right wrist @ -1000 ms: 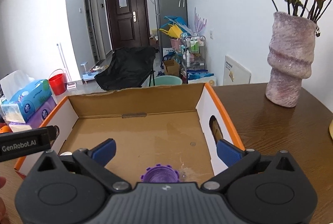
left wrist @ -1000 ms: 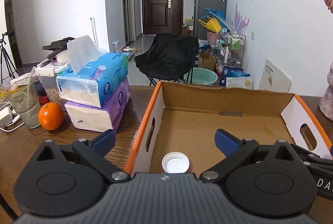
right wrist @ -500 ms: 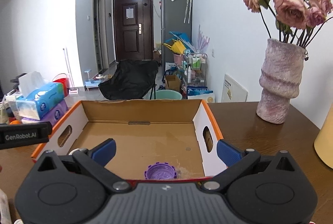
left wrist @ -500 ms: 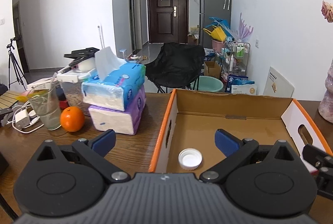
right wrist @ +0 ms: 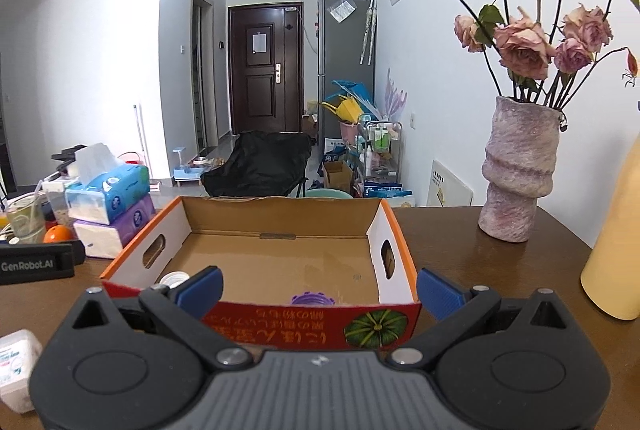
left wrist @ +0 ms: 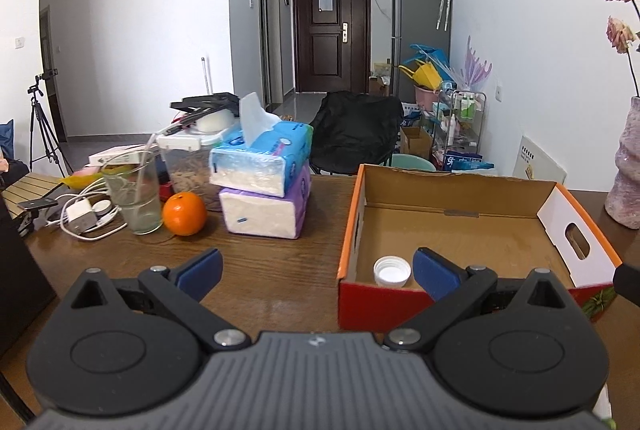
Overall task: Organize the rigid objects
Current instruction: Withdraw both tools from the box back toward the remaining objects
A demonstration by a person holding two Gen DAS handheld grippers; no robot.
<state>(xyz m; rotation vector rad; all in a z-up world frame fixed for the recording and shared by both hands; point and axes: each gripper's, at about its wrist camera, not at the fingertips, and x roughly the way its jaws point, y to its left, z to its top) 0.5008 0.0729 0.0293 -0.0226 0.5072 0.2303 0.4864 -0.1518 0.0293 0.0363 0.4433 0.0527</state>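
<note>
Nearest to me, the left tongs (left wrist: 316, 266) stand wide open and empty over the dark wooden desk (left wrist: 260, 270), and the right tongs (right wrist: 320, 286) gape just as wide, also holding nothing, right at the near wall of the shallow cardboard box with orange rims (right wrist: 280, 322).

Inside that box the task's things already lie: a white plastic bottle cap (left wrist: 392, 271) in the near-left corner, at about one o'clock from the left tongs, and a purple ribbed cap (right wrist: 312, 299) half hidden behind the front wall, at twelve o'clock from the right tongs. I'd say both caps are placed and the hands are free for the next piece. A small white container (right wrist: 16, 366) sits at eight o'clock in the right view; if that is next, I would bring the tongs down level, straddle it squarely and close gently so it does not skid on the wood.

Farther off at ten o'clock stand an orange (left wrist: 185, 213), a clear glass (left wrist: 134, 196) and stacked tissue packs, blue on purple (left wrist: 264, 182); a mottled pink vase of dried roses (right wrist: 520, 170) stands at two o'clock.

Writing: "GenRobot.AI" on the black bar (right wrist: 36, 264) at the left. The box front carries upside-down yellow characters beside a pumpkin picture; I cannot read them.
</note>
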